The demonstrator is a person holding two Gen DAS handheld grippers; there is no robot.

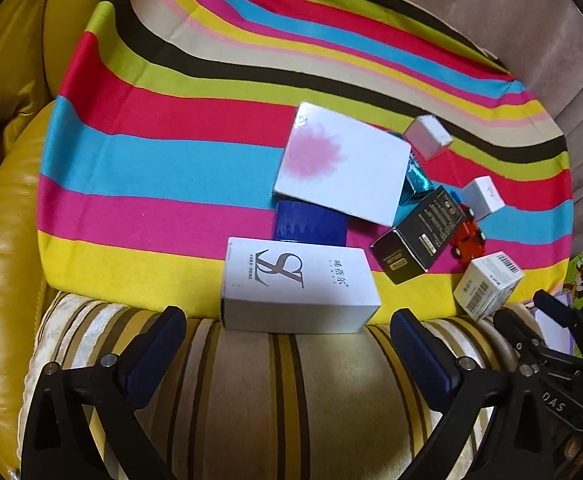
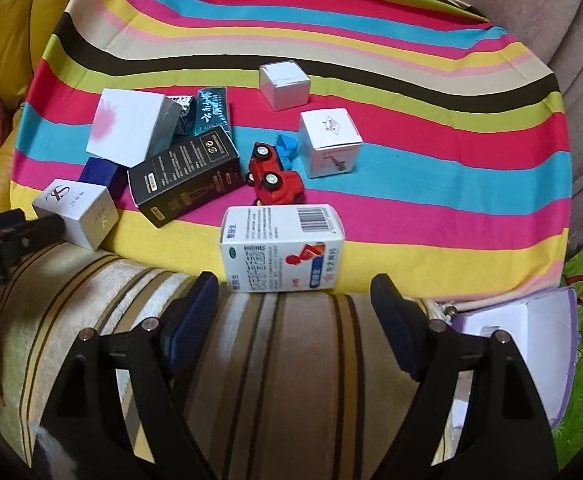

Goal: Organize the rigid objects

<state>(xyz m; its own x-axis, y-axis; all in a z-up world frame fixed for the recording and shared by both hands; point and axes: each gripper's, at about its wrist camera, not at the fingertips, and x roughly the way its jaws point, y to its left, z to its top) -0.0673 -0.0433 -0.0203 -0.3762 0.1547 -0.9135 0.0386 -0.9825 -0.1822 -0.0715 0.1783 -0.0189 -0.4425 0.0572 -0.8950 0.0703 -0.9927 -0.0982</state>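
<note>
Striped cloth (image 1: 171, 152) is spread ahead; both jaws gape empty, the left gripper (image 1: 287, 344) just short of the logo box (image 1: 299, 284) lying crosswise, the right gripper (image 2: 291, 312) just short of the medicine box (image 2: 283, 248).

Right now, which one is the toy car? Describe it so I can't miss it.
Start at the striped cloth and find the black box near its front edge. Just right of it lies the toy car, the only red, wheeled thing among cartons, tipped with its white wheels showing.
</note>
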